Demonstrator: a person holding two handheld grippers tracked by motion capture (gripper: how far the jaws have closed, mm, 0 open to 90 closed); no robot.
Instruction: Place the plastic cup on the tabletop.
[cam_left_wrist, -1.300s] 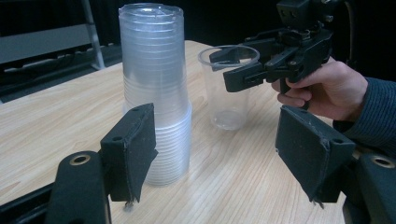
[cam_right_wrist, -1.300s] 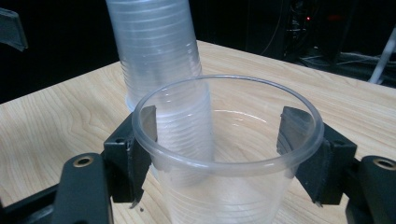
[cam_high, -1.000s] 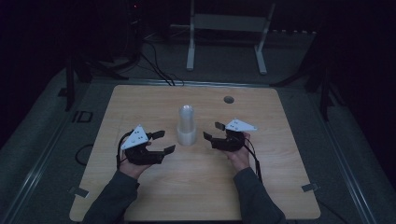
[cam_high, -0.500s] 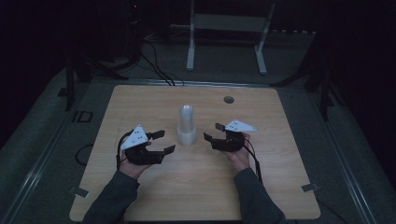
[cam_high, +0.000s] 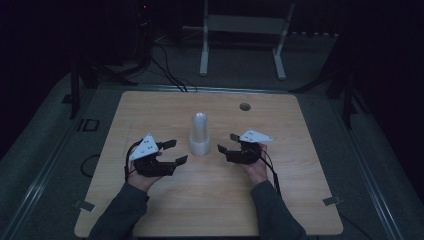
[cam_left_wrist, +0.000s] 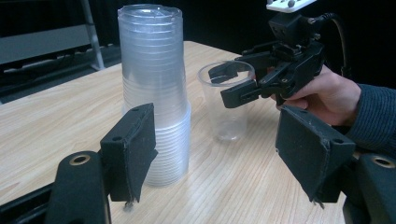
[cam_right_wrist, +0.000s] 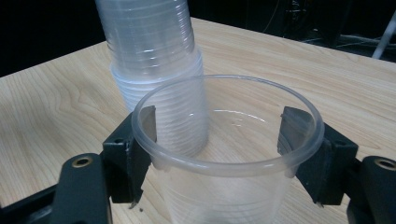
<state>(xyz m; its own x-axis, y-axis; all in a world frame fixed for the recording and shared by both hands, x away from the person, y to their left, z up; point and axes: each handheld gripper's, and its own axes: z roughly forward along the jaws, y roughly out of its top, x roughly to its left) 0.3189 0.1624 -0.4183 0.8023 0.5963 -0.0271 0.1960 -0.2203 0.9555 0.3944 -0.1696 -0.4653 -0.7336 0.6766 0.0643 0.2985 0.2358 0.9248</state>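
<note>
A single clear plastic cup (cam_right_wrist: 227, 154) is being held just under its rim by the right tool (cam_right_wrist: 227, 135), whose jaws are part closed with a pad pressed against each side of the cup wall. The cup is standing on the light wooden tabletop (cam_high: 200, 200), just beside a tall stack of nested clear plastic cups (cam_left_wrist: 154, 88) at the middle of the tabletop. The left tool (cam_left_wrist: 224, 144) is being kept partly open and empty, near the stack but apart from it. The step in hand is judged to be the separating of one cup from the stack. Next, the cup is probably to be carried clear and released upright, without its thin wall being crushed.
</note>
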